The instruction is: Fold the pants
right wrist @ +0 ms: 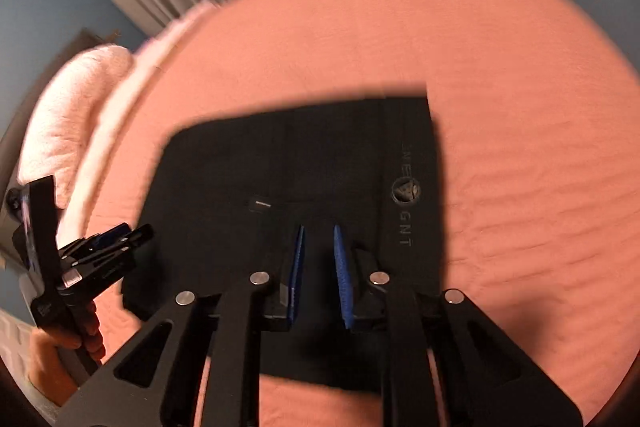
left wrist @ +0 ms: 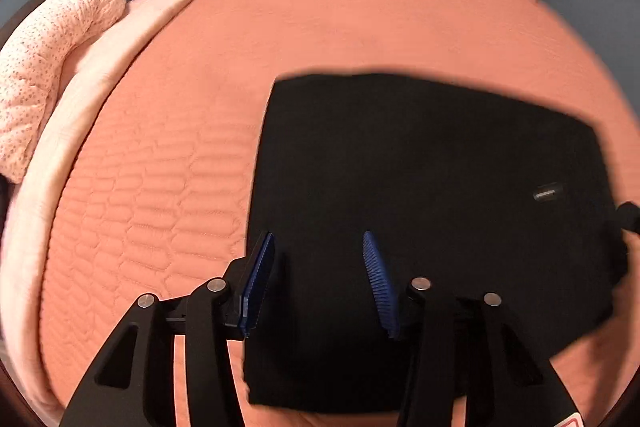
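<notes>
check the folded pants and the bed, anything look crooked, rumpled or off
Nothing stands out. The black pants lie as a flat, compact rectangle on the orange quilted bedspread, edges fairly square. Both the left gripper and right gripper are open above them, holding nothing.

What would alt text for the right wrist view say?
Black pants lie folded into a rectangle on an orange bedspread, with the open right gripper above them. The left gripper shows at the left edge.

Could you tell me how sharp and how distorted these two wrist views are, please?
Left wrist view: fisheye bows the bed; the black pants have smeared edges. Right wrist view: more motion blur, yet the waistband logo stays readable; warm, dim light in both.
</notes>
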`<state>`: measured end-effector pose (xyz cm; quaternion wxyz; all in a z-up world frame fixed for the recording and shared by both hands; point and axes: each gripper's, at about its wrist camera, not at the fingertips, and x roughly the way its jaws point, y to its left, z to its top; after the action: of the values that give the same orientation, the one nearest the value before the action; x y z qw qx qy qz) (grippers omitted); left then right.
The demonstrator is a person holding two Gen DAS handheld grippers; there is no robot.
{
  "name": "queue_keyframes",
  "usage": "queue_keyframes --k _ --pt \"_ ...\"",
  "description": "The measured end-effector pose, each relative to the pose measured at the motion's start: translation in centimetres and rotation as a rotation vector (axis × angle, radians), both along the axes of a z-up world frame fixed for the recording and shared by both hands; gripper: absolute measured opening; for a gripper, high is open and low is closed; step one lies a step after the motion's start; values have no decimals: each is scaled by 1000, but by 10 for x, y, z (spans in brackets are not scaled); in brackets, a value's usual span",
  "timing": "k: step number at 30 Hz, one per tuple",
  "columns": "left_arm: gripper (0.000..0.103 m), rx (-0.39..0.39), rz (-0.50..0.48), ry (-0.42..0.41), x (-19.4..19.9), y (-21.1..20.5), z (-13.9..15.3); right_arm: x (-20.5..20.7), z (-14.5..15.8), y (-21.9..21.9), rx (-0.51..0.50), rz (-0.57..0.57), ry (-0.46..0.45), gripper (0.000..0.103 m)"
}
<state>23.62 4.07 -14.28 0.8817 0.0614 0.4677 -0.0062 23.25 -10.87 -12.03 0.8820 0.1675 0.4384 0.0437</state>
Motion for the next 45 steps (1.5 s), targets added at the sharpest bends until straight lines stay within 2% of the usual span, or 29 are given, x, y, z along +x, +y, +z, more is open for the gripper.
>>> queue_keyframes --k 1,2,3,4,5,6,7,9,10,11,12,13,14,15,17,20,22,25,30,33,37,45 --pt "53 33 2 -25 -18 -1 8 -8 7 10 -78 10 -24 17" --pt "54 73 2 -24 -23 -5 5 -8 4 18 -124 30 -10 16" --pt "54 102 1 -5 -24 -11 -6 -3 -11 23 -155 51 31 15" --pt "54 127 21 53 -22 -12 -28 5 -31 25 -185 54 94 15" --pt "54 121 33 89 -19 -11 -41 9 -51 25 -188 63 108 14" --pt "53 115 54 66 -22 -10 -38 6 -48 24 -185 47 98 15" --pt "49 104 64 64 -27 -11 -25 4 -32 27 -172 11 105 18" --pt "51 43 55 19 -40 -11 5 -11 2 34 -123 -19 31 18" --pt "52 37 49 0 -51 -9 13 -19 11 38 -120 -17 8 18" --pt "52 40 40 -19 -66 -5 24 -29 27 48 -146 -9 -32 24" --pt "52 42 31 -34 -73 -6 33 -37 36 55 -166 -8 -60 45" --pt "52 41 27 -54 -79 -8 43 -46 46 62 -187 -14 -85 59" --pt "53 37 28 -69 -88 -9 52 -58 57 62 -213 -30 -113 79" --pt "54 26 19 -77 -95 -10 60 -69 66 65 -237 -46 -141 84" --pt "62 15 21 -92 -106 -9 69 -93 85 69 -278 -52 -188 86" --pt "71 21 23 -119 -137 -10 83 -107 101 76 -322 -57 -208 95" --pt "74 28 23 -133 -160 -19 99 -118 112 57 -312 -62 -212 97" --pt "86 41 17 -151 -177 -19 112 -134 123 55 -289 -79 -195 98" --pt "86 63 16 -157 -210 -20 125 -155 138 51 -253 -102 -184 98" --pt "86 31 7 -122 -223 -16 126 -164 143 53 -250 -113 -180 98" --pt "86 18 8 -106 -236 -14 124 -171 148 58 -239 -91 -180 98" --pt "86 41 31 -96 -249 -8 122 -178 154 68 -225 -94 -178 98"
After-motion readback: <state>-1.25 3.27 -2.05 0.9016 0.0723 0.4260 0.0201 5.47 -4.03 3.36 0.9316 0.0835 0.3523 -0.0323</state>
